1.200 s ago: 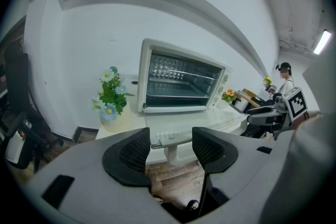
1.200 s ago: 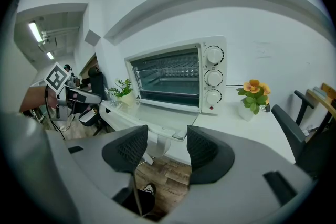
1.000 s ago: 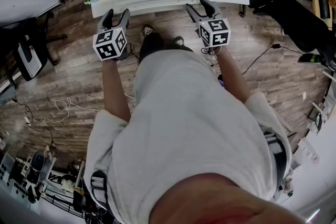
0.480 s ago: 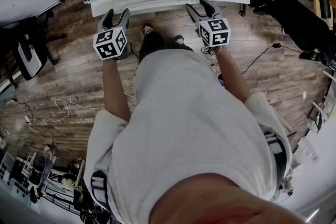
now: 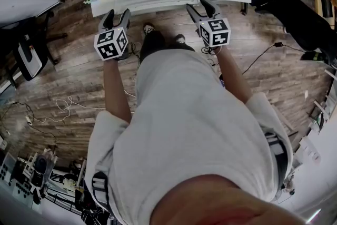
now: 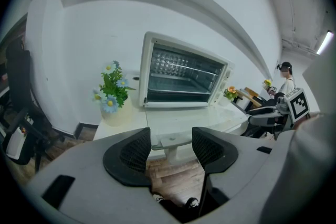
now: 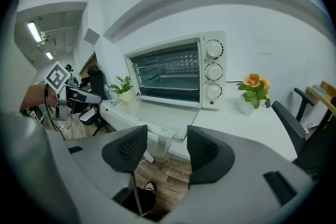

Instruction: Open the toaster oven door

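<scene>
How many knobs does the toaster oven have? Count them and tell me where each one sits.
3, stacked down the toaster oven's right side: top knob, middle knob, bottom knob. None appears hidden.

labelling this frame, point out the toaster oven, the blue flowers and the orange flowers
toaster oven (image 7: 178, 72), right gripper view, on its open front
blue flowers (image 6: 112, 91), left gripper view, on the green leaves
orange flowers (image 7: 254, 81), right gripper view, on the blossoms

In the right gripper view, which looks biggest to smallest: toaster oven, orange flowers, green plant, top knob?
1. toaster oven
2. orange flowers and green plant: they look about alike, so no ranking between them
3. top knob
</scene>
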Tool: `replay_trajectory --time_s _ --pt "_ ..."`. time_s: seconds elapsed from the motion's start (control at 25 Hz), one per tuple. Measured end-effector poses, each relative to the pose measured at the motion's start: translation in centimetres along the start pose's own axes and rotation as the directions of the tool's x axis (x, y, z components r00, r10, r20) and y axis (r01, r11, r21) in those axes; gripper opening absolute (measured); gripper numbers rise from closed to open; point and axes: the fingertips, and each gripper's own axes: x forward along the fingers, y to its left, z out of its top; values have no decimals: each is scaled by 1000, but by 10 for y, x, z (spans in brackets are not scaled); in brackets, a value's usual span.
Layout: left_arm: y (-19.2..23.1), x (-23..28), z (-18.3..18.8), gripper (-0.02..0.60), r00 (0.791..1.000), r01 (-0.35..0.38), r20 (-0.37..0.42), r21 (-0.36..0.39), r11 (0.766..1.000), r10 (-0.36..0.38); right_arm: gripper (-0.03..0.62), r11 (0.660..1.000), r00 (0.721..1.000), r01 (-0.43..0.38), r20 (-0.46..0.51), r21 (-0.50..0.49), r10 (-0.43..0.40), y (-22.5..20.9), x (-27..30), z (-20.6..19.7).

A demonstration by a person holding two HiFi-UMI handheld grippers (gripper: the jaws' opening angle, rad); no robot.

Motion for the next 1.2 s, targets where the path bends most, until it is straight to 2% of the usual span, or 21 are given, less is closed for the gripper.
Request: replay_trajectory --time_s 1.2 --pt "0 7 -19 250 999 -32 30 11 999 31 235 1000 1000 4 31 -7 -4 -1 4 -19"
